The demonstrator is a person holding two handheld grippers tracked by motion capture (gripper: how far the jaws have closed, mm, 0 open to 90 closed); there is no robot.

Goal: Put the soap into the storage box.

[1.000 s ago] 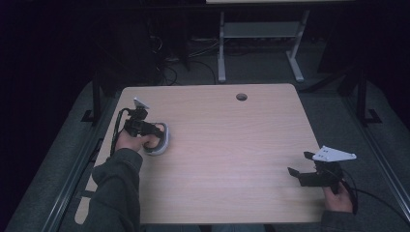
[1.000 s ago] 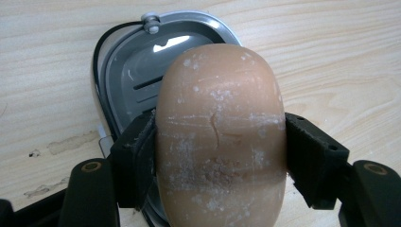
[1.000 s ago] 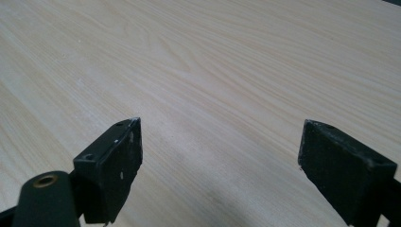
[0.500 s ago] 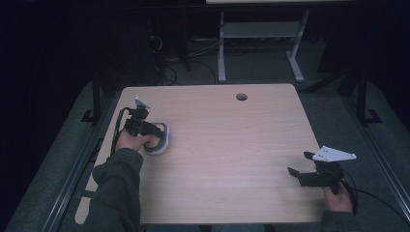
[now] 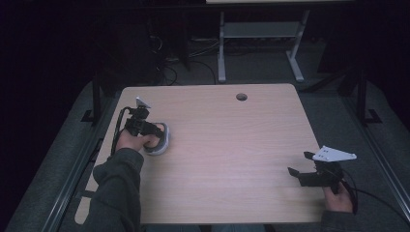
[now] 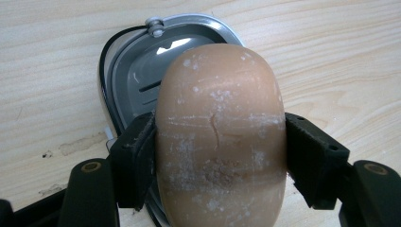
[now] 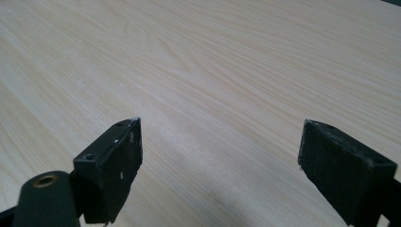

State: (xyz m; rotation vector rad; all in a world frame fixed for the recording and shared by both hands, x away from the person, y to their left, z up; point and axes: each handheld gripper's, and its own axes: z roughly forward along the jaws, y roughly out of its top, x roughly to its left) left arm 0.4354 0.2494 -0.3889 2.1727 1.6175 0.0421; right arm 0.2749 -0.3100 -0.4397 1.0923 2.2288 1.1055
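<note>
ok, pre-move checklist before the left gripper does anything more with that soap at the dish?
1. Left gripper shut on soap bar: ok.
2. Fingers grip both sides of the bar: ok.
3. Soap dish lies under the bar, with nothing in its visible part: ok.
4. Bar touching the dish or held clear of it: cannot tell.
5. Right gripper open, holding nothing, far from the dish: ok.
6. Table around the dish free of obstacles: ok.

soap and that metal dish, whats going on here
A person is working with two handheld grippers at a wooden table. The left gripper is shut on a tan bar of soap, held just above a grey metal soap dish near the table's left edge. The right gripper is open over bare wood, holding nothing.
</note>
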